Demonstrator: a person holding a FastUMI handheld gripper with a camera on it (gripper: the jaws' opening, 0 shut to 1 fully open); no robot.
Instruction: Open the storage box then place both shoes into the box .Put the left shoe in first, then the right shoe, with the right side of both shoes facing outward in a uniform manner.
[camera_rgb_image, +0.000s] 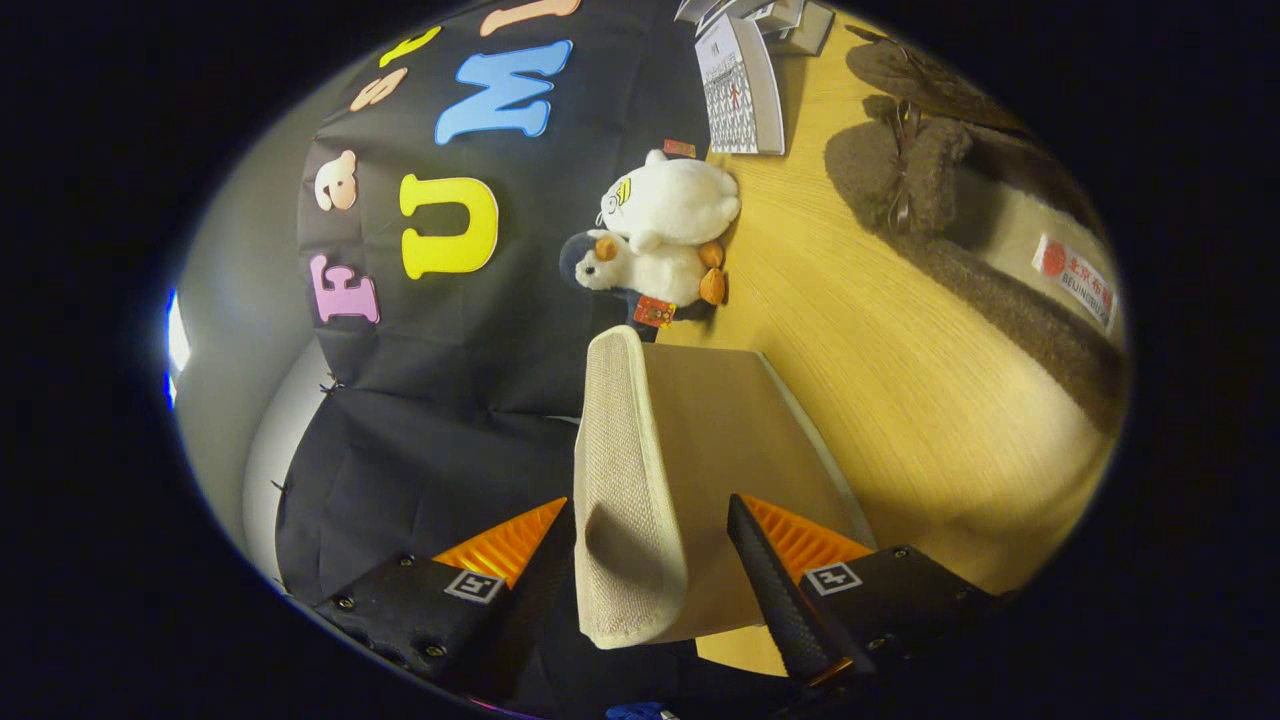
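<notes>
The gripper (650, 500) is set astride the beige woven-fabric lid (625, 470) of the tan fabric storage box (730, 430). The lid stands on edge between the two fingers. The finger left of the lid lies against its woven face. A strip of the box panel shows between the lid and the other finger, so whether the grip is closed on the lid cannot be told.

Handling: the lid looks light and semi-stiff, a padded board with a piped rim. It may flex or slip if taken at a corner. Hold it at mid-rim, where the fingers stand now.

Beyond the lid, two white plush penguin toys (660, 240) lie against the booth wall, each with a small red tag too small to make out. Right of the lid is the pale wooden table (900, 420). Beyond the box, a white desk calendar card (740, 85) carries a printed grid.

Well right of the box lie the brown fleecy slippers (900, 170), apparently a pair, though the further one is partly cut off. They look soft, light and compressible; grip each at the firm heel wall. A white label (1075, 275) with a red mark sits on the nearer insole.
</notes>
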